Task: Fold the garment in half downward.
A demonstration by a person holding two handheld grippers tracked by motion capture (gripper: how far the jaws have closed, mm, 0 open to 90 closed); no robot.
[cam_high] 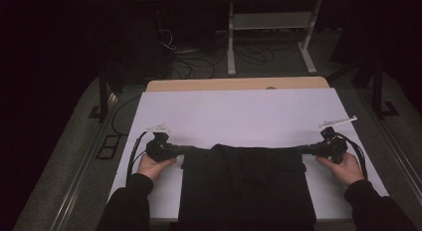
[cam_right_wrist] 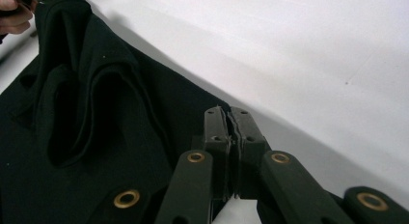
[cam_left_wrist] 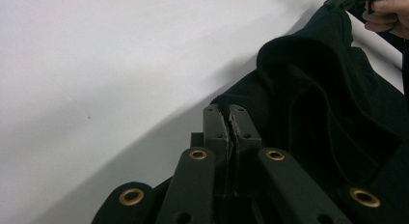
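A black garment (cam_high: 246, 186) lies on the white tabletop (cam_high: 239, 111) at the near edge, its far edge bunched into folds. My left gripper (cam_high: 193, 149) pinches that edge at its left corner, and my right gripper (cam_high: 300, 150) pinches the right corner. In the left gripper view the jaws (cam_left_wrist: 229, 110) are pressed together on a thin fold of the black cloth (cam_left_wrist: 328, 113). The right gripper view shows the same: jaws (cam_right_wrist: 227, 112) shut tight on the cloth's edge (cam_right_wrist: 96, 137). A hand holds each gripper from the side.
The white surface stretches bare beyond the garment to a wooden table edge (cam_high: 234, 84). Past it, loose cables (cam_high: 194, 61) lie on the floor by a white-framed stand (cam_high: 271, 27). Black posts (cam_high: 103, 91) flank the table.
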